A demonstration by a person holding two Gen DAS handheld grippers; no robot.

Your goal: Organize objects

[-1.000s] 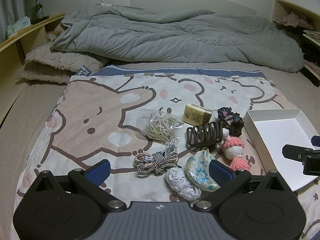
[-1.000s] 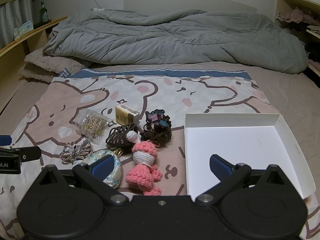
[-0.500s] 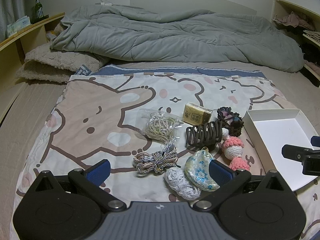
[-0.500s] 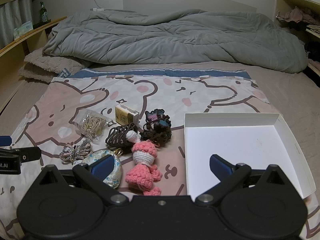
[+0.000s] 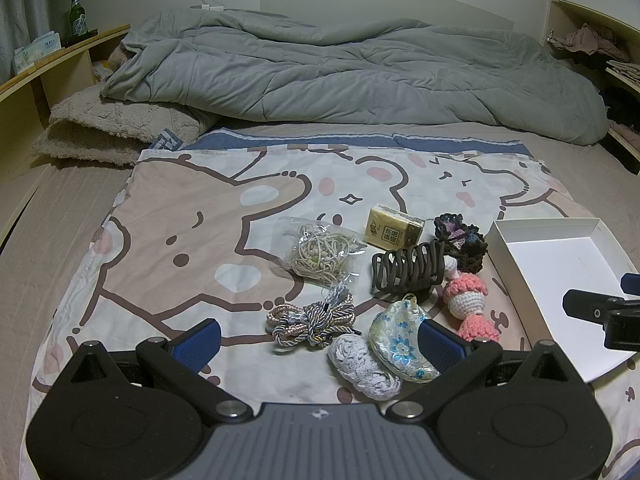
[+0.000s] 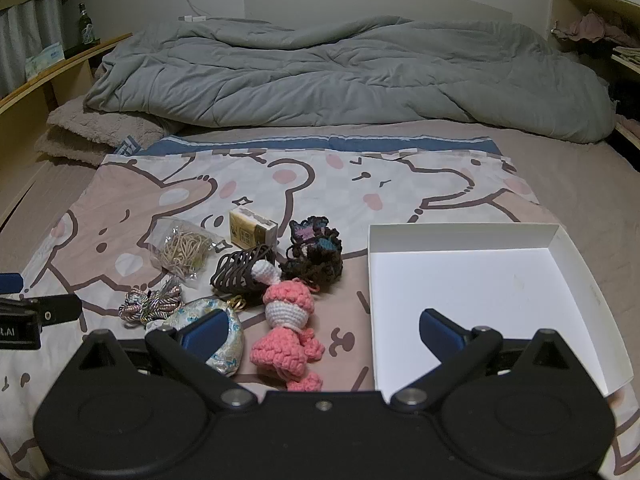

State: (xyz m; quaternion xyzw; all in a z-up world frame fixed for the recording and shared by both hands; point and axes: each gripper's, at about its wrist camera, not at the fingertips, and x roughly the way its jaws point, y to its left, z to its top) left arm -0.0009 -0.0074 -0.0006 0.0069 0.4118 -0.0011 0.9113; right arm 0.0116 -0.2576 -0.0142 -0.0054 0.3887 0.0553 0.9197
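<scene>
Small items lie in a cluster on a cartoon-print sheet: a bag of beige cord (image 5: 322,254), a yellow packet (image 5: 394,230), a brown hair claw (image 5: 408,270), a dark crocheted piece (image 5: 462,242), a pink crocheted doll (image 6: 288,320), braided cords (image 5: 310,320), a white lace piece (image 5: 362,366) and a floral pouch (image 5: 400,340). An empty white box (image 6: 480,280) sits to their right. My left gripper (image 5: 318,342) is open, hovering near the cords and pouch. My right gripper (image 6: 320,332) is open above the doll and the box's left wall.
A rumpled grey duvet (image 5: 340,72) covers the far half of the bed, with a folded beige blanket (image 5: 108,128) at its left. Wooden shelves (image 5: 48,68) run along the left wall, holding a green bottle (image 5: 78,20). More shelves stand at the right.
Both grippers have stayed open and almost still. The left wrist view has crept slightly forward; nothing on the sheet has moved.
</scene>
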